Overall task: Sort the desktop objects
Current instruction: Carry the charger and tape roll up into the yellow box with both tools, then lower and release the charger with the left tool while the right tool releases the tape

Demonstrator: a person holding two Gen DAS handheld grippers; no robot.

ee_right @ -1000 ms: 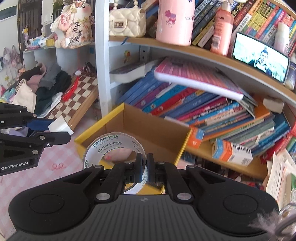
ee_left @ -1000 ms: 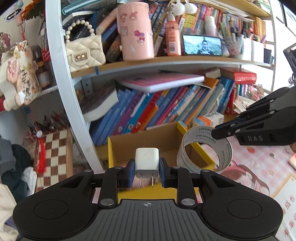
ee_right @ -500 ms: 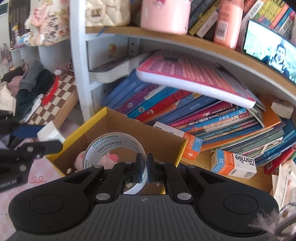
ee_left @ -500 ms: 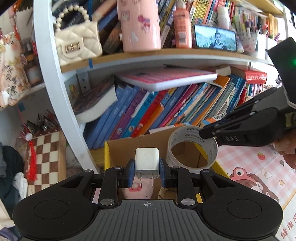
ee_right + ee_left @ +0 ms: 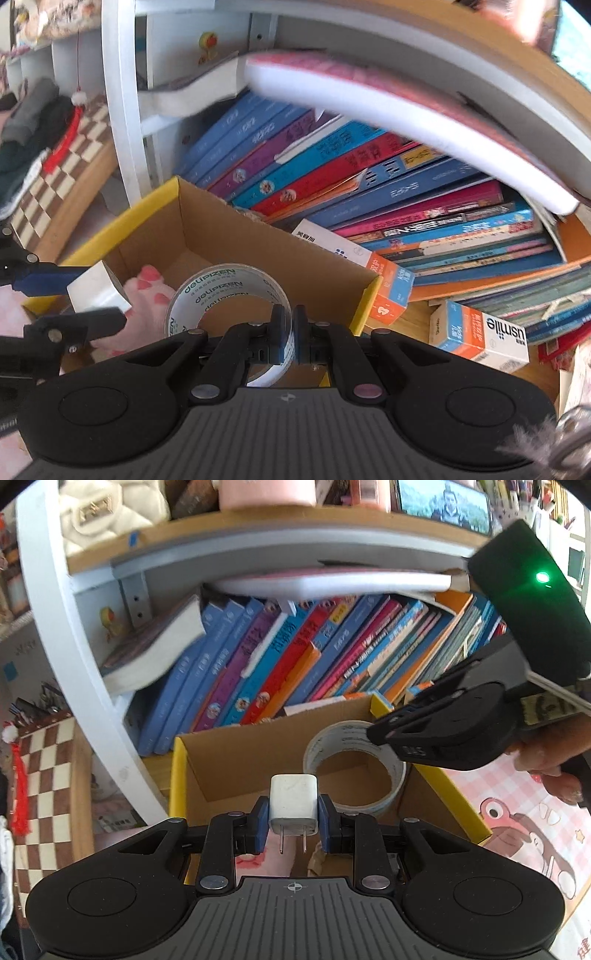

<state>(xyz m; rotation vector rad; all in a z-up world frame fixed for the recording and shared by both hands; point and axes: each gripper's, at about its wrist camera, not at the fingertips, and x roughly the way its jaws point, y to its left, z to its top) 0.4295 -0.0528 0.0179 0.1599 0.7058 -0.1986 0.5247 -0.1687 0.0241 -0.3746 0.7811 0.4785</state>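
My left gripper (image 5: 293, 818) is shut on a white plug charger (image 5: 293, 803), prongs toward the camera, above the near edge of a yellow-rimmed cardboard box (image 5: 177, 775). My right gripper (image 5: 289, 332) is shut on the wall of a clear tape roll (image 5: 221, 291) and holds it over the box (image 5: 155, 199). In the left wrist view the tape roll (image 5: 325, 753) hangs inside the box opening under the right gripper (image 5: 384, 734). In the right wrist view the charger (image 5: 98, 291) and left gripper fingers (image 5: 48, 275) show at the left. A pink paw-shaped item (image 5: 147, 291) lies in the box.
Leaning books (image 5: 295, 653) fill the shelf right behind the box. A chessboard (image 5: 44, 775) stands at the left. Small orange-and-white cartons (image 5: 480, 332) lie on the shelf right of the box. A pink checked mat (image 5: 517, 812) covers the desk at the right.
Both grippers have moved forward and down toward the box. The tape roll now sits lower inside the box opening, and the charger is over the box's near edge.
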